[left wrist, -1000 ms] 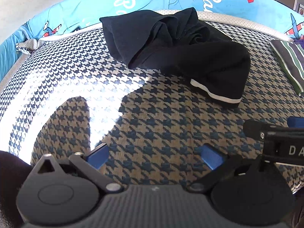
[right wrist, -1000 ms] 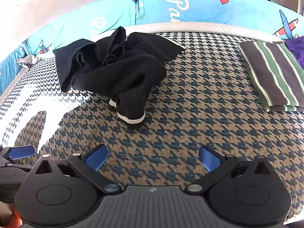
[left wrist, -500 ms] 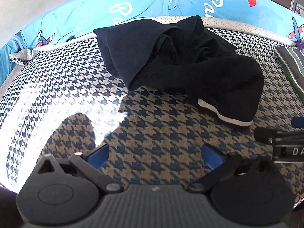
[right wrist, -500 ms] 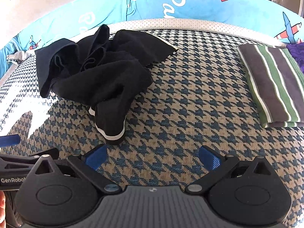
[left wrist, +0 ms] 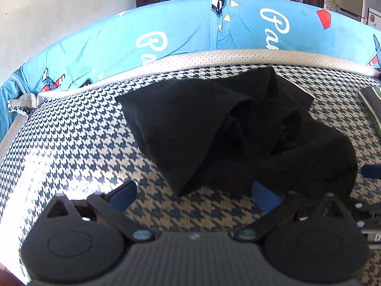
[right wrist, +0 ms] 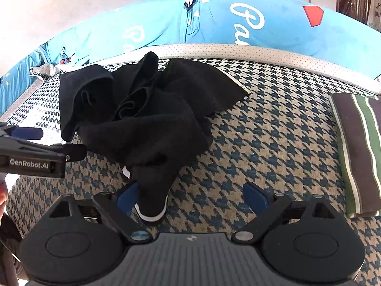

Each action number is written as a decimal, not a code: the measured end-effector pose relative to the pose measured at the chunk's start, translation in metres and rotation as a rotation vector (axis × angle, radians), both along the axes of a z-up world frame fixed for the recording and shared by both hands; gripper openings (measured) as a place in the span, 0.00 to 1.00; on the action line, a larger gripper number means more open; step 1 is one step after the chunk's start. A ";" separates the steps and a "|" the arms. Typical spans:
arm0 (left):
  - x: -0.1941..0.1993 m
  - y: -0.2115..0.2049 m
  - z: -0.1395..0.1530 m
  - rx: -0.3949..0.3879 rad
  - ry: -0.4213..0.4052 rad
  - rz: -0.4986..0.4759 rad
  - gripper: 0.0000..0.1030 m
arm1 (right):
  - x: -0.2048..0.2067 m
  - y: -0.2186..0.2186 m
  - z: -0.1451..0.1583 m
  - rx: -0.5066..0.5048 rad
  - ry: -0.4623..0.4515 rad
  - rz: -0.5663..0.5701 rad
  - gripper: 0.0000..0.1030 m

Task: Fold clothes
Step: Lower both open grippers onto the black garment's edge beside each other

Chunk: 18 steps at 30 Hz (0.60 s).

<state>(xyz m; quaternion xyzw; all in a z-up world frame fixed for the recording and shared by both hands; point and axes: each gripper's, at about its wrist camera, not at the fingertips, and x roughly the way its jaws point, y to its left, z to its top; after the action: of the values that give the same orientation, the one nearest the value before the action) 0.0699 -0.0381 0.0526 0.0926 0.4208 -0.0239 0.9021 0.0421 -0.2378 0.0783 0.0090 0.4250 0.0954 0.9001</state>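
Garment: black garment [right wrist: 152, 116] is lying crumpled on the houndstooth bed cover [right wrist: 273, 128], white-trimmed end nearest me.
My right tongs [right wrist: 193, 196]: jaws apart, just been narrowing, the trimmed end sitting between them (left pad beside it, not gripping).
My left tongs [left wrist: 194, 194]: hanging apart, a cloth corner lying between the pads.
Beyond: striped folded cloth [right wrist: 357, 147] is resting at the right.

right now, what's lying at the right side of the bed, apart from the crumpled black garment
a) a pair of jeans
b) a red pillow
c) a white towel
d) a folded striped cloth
d: the right wrist view shows a folded striped cloth, dark with green and white stripes, lying flat on the houndstooth bed cover, clear of the crumpled black garment.
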 end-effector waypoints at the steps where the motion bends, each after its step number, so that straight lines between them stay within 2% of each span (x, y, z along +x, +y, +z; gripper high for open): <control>1: 0.006 0.000 -0.001 0.001 -0.006 0.000 1.00 | 0.004 0.002 -0.002 -0.003 -0.001 0.006 0.84; 3: 0.016 -0.001 -0.003 -0.004 -0.012 0.001 1.00 | 0.011 0.005 -0.006 -0.025 -0.001 0.015 0.79; 5: 0.024 -0.001 -0.007 -0.018 -0.017 -0.001 1.00 | 0.018 0.006 -0.011 -0.033 -0.005 0.024 0.69; 11: 0.043 0.004 -0.022 -0.076 0.009 0.028 1.00 | 0.036 0.004 -0.027 -0.042 -0.055 0.067 0.69; 16: 0.056 0.004 -0.026 -0.052 0.002 0.075 1.00 | 0.055 0.005 -0.044 -0.032 -0.075 0.086 0.70; 18: 0.060 0.004 -0.028 -0.049 0.002 0.086 1.00 | 0.058 0.009 -0.047 -0.049 -0.110 0.103 0.71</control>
<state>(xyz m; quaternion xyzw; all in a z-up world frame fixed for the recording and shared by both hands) 0.1300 -0.0336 0.0248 0.0523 0.4243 0.0047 0.9040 0.0996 -0.2289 0.0309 -0.0401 0.3770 0.1315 0.9160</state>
